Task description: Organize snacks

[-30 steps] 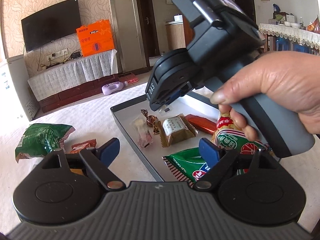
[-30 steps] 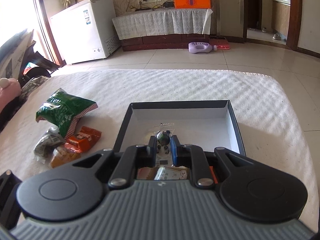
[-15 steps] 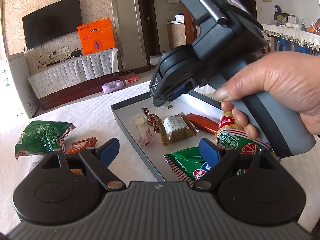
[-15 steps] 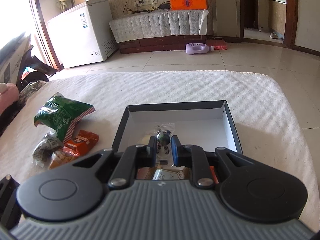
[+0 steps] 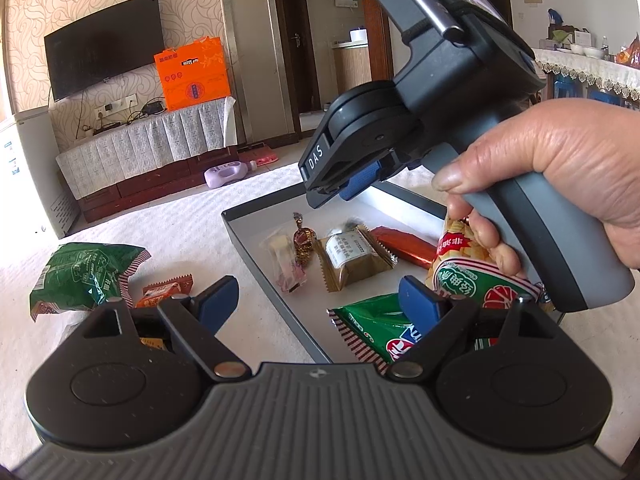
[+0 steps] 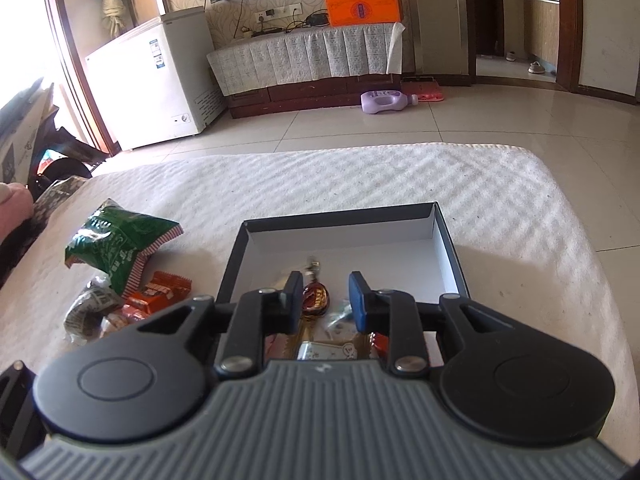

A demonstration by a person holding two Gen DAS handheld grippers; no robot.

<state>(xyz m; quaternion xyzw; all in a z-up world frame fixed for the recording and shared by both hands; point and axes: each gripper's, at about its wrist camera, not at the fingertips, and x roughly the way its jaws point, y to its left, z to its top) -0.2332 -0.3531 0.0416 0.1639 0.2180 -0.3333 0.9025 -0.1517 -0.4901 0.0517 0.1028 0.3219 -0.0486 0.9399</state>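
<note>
A dark-rimmed tray (image 5: 269,280) with a white floor lies on a white textured cover. In it are a brown foil candy (image 5: 304,240), a clear-wrapped sweet (image 5: 284,260), a gold pastry packet (image 5: 352,256), a red bar (image 5: 404,246) and two green bags (image 5: 372,324). My right gripper (image 5: 348,190), held by a hand (image 5: 560,168), hangs just above the candy. Its jaws are opening, and the candy (image 6: 316,298) lies loose between them, not pressed. My left gripper (image 5: 316,300) is open with nothing in it and straddles the tray's near left rim.
Left of the tray (image 6: 360,236) lie a green bag (image 6: 116,240), orange packets (image 6: 160,290) and a crumpled wrapper (image 6: 90,308). The cover's far edge drops to a tiled floor with a purple bottle (image 6: 386,101). A white freezer (image 6: 160,80) stands at the back left.
My right gripper's jaws, shut on the brown candy before, have parted, and the candy now lies free in the tray. Neither hand has shifted noticeably.
</note>
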